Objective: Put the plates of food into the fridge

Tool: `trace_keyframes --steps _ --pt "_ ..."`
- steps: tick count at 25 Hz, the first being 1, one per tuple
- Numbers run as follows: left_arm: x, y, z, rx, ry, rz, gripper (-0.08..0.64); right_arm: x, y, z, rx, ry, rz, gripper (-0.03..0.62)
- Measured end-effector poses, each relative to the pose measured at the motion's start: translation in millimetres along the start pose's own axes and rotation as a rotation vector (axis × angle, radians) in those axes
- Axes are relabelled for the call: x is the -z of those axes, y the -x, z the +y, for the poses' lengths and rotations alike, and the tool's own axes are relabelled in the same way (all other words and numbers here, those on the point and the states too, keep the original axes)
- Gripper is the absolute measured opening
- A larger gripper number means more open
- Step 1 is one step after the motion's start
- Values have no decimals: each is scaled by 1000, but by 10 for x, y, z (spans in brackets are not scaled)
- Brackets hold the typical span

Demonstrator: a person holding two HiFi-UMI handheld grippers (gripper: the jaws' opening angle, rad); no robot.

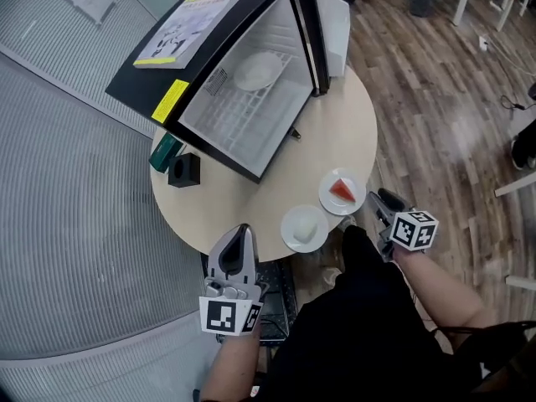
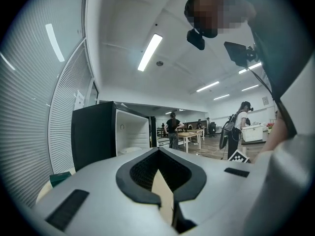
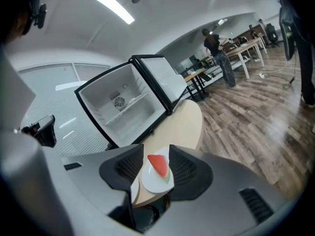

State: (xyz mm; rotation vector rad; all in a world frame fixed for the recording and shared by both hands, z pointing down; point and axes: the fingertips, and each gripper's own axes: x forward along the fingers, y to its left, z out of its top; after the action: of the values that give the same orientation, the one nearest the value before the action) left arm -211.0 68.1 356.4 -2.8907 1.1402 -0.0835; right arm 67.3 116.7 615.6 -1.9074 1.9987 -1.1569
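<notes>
We find the fridge (image 1: 222, 120) on the round table (image 1: 251, 199) with its door (image 1: 322, 23) swung wide open. One white plate (image 1: 255, 69) sits on the wire shelf inside, but we cannot make out what it carries. Two more plates stand on the table's near side, just beside each other. The slice plate (image 1: 342, 192) holds a red wedge, and the pale plate (image 1: 304, 228) holds a white lump of food.

To the left of the fridge's open front, a green thing (image 1: 165, 152) and a black block (image 1: 184, 169) stand together near the table edge. Nothing lies between the two plates and the fridge mouth, only bare tabletop. In the gripper views we see people and desks far off on the wood floor (image 1: 435, 99).

Our left gripper (image 1: 242, 231) hangs at the table's near edge, left of the pale plate and apart from it. It points level toward the fridge, its jaws pressed together at the tips with nothing pinched. Our right gripper (image 1: 374, 199) sits just beside the right rim of the slice plate, tipped a little downward. Its jaws are spread, and in the right gripper view the slice plate (image 3: 156, 173) shows in the gap between them, though the pads do not touch it.
</notes>
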Motion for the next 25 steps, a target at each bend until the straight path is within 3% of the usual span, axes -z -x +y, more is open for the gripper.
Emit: trace_keyframes --steps 7,18,25 --pt "176 -124 -8 9 -21 66 2 426 -313 -444 60 -217 81 166" --pt "474 -367 90 -19 5 155 2 817 -723 -704 119 -243 208 166" --pt "555 -453 160 -28 31 173 2 848 -509 -769 132 -299 183 166"
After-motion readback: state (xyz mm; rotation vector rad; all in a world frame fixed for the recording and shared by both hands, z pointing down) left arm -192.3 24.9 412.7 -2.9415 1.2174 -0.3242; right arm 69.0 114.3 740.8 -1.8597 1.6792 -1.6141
